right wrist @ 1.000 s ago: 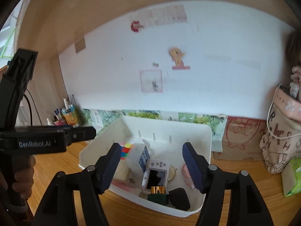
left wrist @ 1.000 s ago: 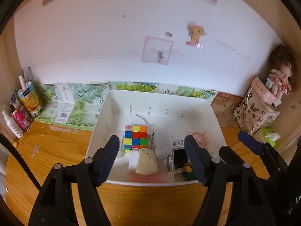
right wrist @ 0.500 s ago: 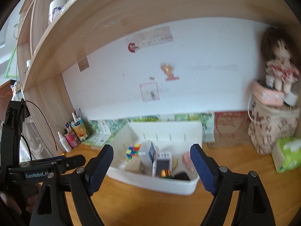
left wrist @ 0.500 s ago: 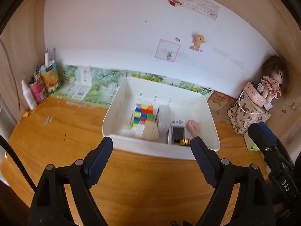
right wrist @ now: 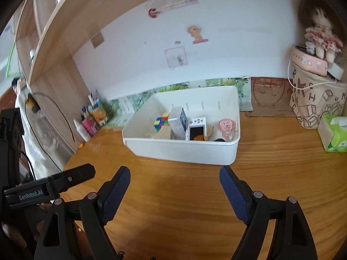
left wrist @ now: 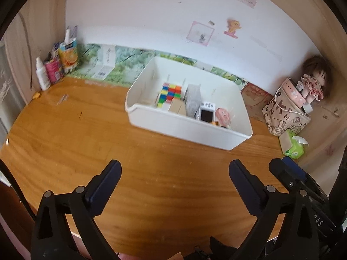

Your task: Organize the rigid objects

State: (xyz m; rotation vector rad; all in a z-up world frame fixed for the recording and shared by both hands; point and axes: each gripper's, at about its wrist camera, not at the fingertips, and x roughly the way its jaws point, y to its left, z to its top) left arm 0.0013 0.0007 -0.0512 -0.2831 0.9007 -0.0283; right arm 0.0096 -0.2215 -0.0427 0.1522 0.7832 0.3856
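The white bin (left wrist: 184, 130) sits on the wooden surface (left wrist: 86, 134), near the back wall. Inside it a colourful cube (left wrist: 170, 92) stands at the left. Next to the cube is a tan block (left wrist: 177, 108), then a clear box (left wrist: 193, 101) standing up. A small white gadget with a dark screen (left wrist: 207, 113) leans beside that, and a pink round thing (left wrist: 223, 114) is at the right end.

The left gripper (left wrist: 173, 173) hangs over the bare wood in front of the bin, its fingers wide apart and holding nothing. The right gripper (right wrist: 174, 178) is the same, fingers wide and empty, well apart from the bin.

Bottles and cartons (left wrist: 58, 65) stand in the far left corner. A doll (right wrist: 321, 32) sits on a printed bag (right wrist: 318, 104) at the right, with a green tissue pack (right wrist: 334, 134) beside it.
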